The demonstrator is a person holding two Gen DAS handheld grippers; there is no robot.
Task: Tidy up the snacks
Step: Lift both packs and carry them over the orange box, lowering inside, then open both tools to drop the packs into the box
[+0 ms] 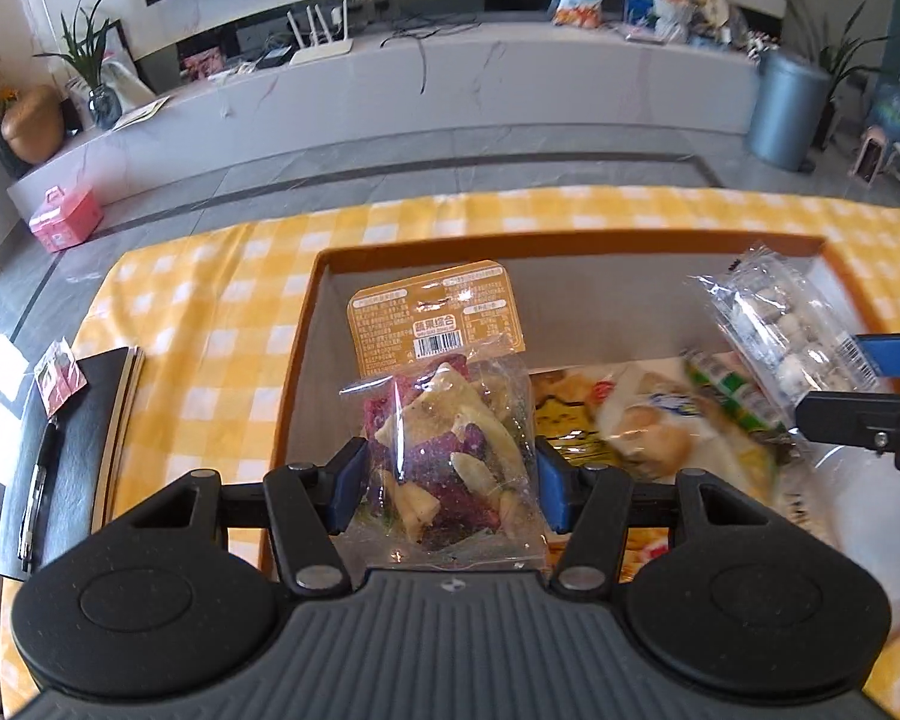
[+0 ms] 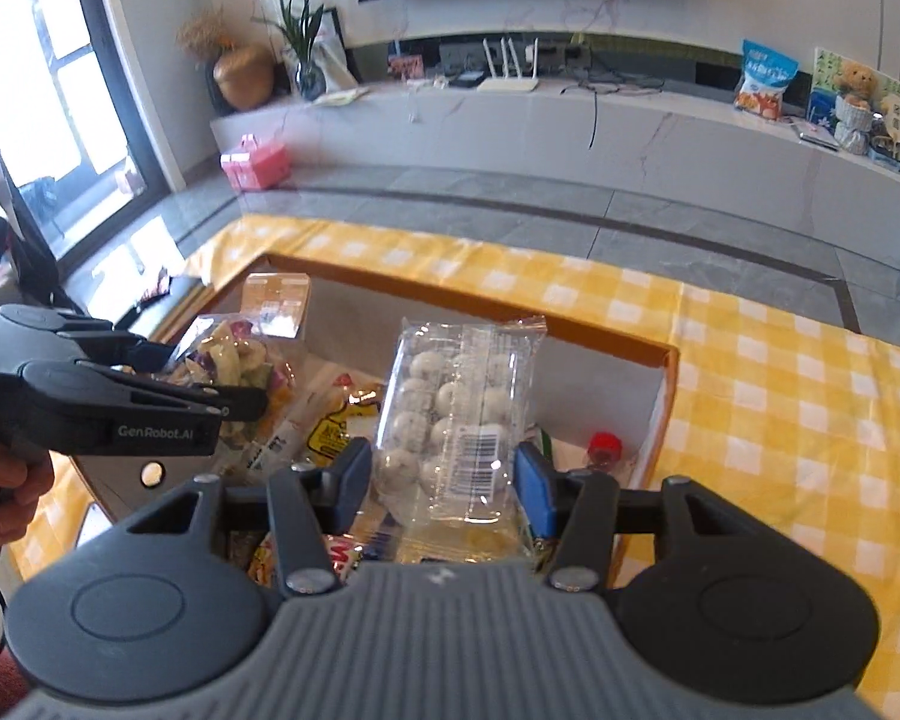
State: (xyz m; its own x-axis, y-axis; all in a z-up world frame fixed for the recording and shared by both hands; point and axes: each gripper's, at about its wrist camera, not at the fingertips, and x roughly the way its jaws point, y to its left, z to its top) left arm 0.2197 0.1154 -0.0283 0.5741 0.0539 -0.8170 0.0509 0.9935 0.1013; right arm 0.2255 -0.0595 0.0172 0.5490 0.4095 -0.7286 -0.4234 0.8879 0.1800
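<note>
Handling the bag of dried fruit and vegetable chips (image 1: 444,450) calls for a light clamp: we judge it light, its clear film soft and slick, its contents brittle under pressure. The left gripper (image 1: 447,483) is clamped on it across the lower body, blue pads pressing the film on both sides, and the orange header card stands upright above the open box (image 1: 306,324). We would take such a bag at mid-body or at the stiffer card, not at a loose corner. The tray pack of round white sweets (image 2: 456,420) is held the same way by the right gripper (image 2: 444,480), jaws closed on its sides near the barcode label; the moulded tray looks stiffer but thin, so it may crack or slip if squeezed. Both packs hang over the box, which already holds other snack packets (image 1: 648,420). The box rests on the yellow checked cloth (image 1: 210,312).
</note>
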